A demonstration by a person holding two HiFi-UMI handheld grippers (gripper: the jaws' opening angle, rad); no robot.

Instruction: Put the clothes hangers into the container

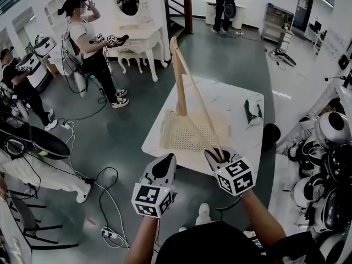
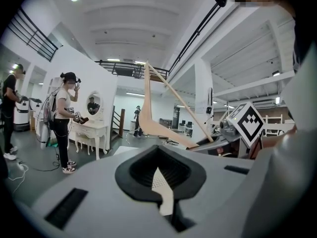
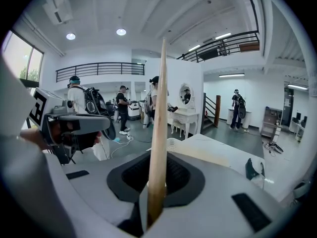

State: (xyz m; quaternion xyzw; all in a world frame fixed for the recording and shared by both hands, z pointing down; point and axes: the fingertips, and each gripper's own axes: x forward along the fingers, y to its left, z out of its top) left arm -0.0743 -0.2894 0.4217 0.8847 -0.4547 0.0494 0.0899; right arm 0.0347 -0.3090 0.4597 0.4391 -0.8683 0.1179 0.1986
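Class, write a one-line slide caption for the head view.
Right gripper holds a wooden hanger upright by a basket on a white table; left gripper empty beside it.

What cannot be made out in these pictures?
Wooden triangular clothes hanger: its hook appears in no view; the right tongs cover the held end.
Dark green object on the white table: too small to name in the head view.
Cream perforated basket: the left gripper view shows only a sliver between the left tongs.
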